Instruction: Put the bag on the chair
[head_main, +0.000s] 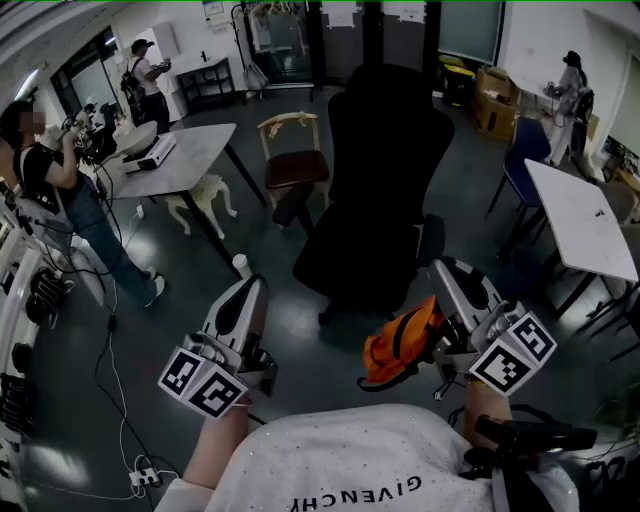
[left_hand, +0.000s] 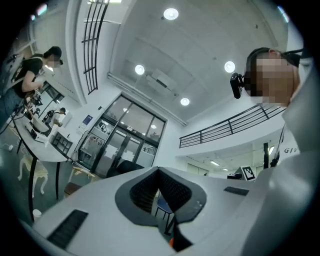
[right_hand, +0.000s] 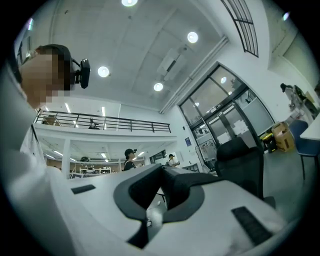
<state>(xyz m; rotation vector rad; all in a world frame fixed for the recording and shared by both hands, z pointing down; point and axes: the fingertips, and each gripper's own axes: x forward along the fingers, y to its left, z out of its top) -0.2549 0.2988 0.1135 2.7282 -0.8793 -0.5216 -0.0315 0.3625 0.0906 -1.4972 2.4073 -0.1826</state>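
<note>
Orange bag (head_main: 400, 345), head view: it hangs off the floor from the right gripper (head_main: 445, 268), touching that gripper's left flank, black straps showing on its upper side. It is in front of the black office chair (head_main: 385, 170) and not on it; the chair's seat carries nothing. The left gripper (head_main: 250, 285) is level with the right one, well apart from the bag, over the dark grey floor (head_main: 200, 330). A white table (head_main: 190, 155) stands at upper left with a person (head_main: 50, 180) beside it; a second white table (head_main: 580, 215) stands at right.

Left gripper view: the left gripper (left_hand: 159, 172) points slightly upward at the glazed wall. Its fingers (left_hand: 142, 190) meet at the tips with nothing gripped. A sliver of orange shows at the bottom of the slot.

Right gripper view: the right gripper (right_hand: 162, 167) has its fingers (right_hand: 132, 192) closed tip to tip, with a small pale piece in the slot below them. The bag itself is out of frame. The black office chair (right_hand: 240, 160) stands near, ahead and to the right.
</note>
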